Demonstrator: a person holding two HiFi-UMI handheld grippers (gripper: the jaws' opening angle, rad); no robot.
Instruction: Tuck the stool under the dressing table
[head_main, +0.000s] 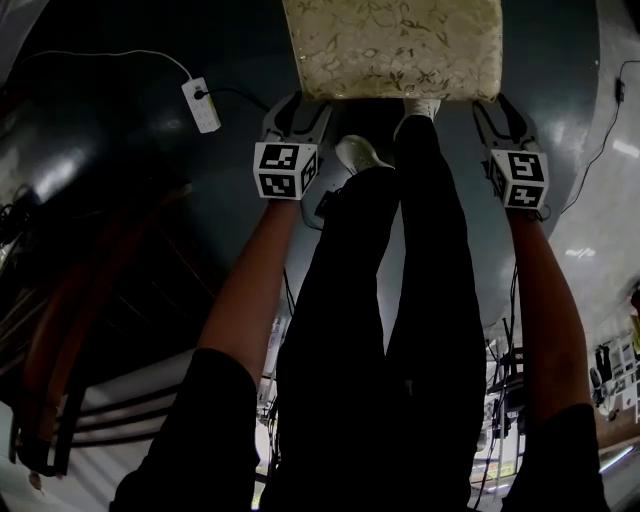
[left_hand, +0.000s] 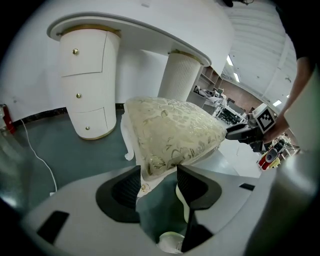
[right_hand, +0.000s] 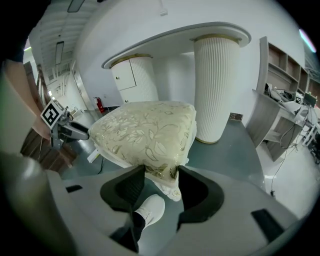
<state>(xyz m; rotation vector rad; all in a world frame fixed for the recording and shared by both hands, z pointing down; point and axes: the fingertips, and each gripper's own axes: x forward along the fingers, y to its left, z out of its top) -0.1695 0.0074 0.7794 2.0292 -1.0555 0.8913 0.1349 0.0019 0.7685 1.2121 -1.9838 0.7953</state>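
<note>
**Both grippers wide at the stool's near corners**

We hold the left gripper (head_main: 297, 108) and the right gripper (head_main: 503, 112) with jaws spread wide. Each straddles a near corner of the stool (head_main: 390, 45) without clamping it. Its square, plump cushion is cream brocade with a glossy leaf pattern. Beyond the stool, ahead of both grippers, stands the white dressing table (left_hand: 165, 37), with a curved top, a fluted column and a rounded drawer pedestal with small gold knobs.

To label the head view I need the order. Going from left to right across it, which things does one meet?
Power strip → left gripper → white shoe → second white shoe → right gripper. The stool cushion spans both grippers, so it is left out.
</note>
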